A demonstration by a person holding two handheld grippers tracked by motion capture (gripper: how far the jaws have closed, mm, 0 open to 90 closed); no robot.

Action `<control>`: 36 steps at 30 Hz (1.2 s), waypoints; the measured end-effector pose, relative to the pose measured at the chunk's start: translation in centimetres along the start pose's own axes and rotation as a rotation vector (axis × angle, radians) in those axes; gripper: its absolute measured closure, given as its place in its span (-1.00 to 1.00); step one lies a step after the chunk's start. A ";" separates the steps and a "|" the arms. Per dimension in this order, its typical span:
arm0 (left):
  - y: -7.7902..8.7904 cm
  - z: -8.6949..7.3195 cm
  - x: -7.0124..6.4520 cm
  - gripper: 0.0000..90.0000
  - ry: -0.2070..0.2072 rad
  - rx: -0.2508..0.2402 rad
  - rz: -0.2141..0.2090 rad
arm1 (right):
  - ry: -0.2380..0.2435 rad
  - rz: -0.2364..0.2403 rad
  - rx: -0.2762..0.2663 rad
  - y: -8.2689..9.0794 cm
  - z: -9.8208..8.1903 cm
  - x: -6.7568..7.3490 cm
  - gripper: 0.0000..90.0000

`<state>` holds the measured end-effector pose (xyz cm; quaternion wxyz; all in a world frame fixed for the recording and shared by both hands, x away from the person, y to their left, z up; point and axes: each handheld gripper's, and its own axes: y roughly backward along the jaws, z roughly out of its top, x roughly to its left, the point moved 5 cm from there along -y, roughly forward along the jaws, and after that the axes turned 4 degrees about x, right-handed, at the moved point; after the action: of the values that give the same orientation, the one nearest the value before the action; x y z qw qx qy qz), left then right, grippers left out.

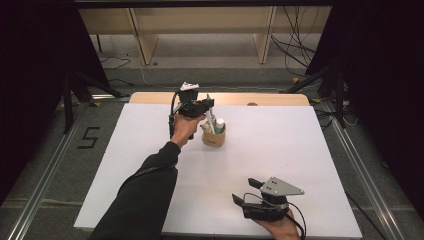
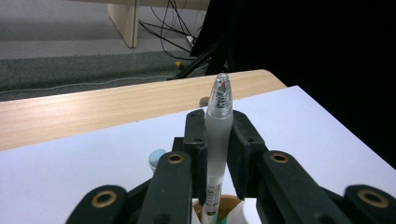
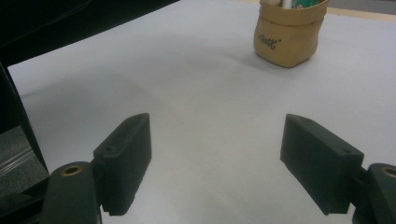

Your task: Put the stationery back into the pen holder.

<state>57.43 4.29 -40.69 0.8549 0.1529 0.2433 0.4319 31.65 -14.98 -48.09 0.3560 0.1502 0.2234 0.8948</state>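
A small tan pouch-like holder (image 1: pixel 214 137) stands on the white table sheet (image 1: pixel 150 150) at the middle back, with a few pens in it. My left gripper (image 1: pixel 209 106) hangs just above it, shut on a frosted white pen (image 2: pixel 218 135); the pen's clear tip points away from the camera and its lower end reaches into the holder (image 2: pixel 226 207). My right gripper (image 1: pixel 245 191) rests low near the table's front edge, open, with nothing between its jaws. In the right gripper view my right gripper (image 3: pixel 217 161) looks across bare white sheet toward the holder (image 3: pixel 286 37).
A light wooden strip (image 1: pixel 220 98) runs along the table's far edge. Beyond it lie grey floor, cables and wooden furniture legs. Metal rails flank the table, and tripod legs stand at the back left and back right.
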 end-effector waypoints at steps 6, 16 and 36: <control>0.2 0.3 -0.2 0.19 0.029 0.018 0.000 | -0.001 0.002 -0.001 0.0 0.0 0.0 -0.43; 2.4 0.8 -0.1 -0.24 0.048 0.034 0.003 | -0.003 -0.001 -0.001 0.0 0.0 -0.1 -0.43; 6.7 -2.1 -0.8 -0.47 -0.031 0.030 -0.076 | -0.022 -0.002 -0.004 0.0 0.0 -0.3 -0.43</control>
<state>51.44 7.66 -39.12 0.8718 0.1630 0.2422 0.3933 31.85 -15.22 -48.09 0.3595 0.1593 0.2179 0.8933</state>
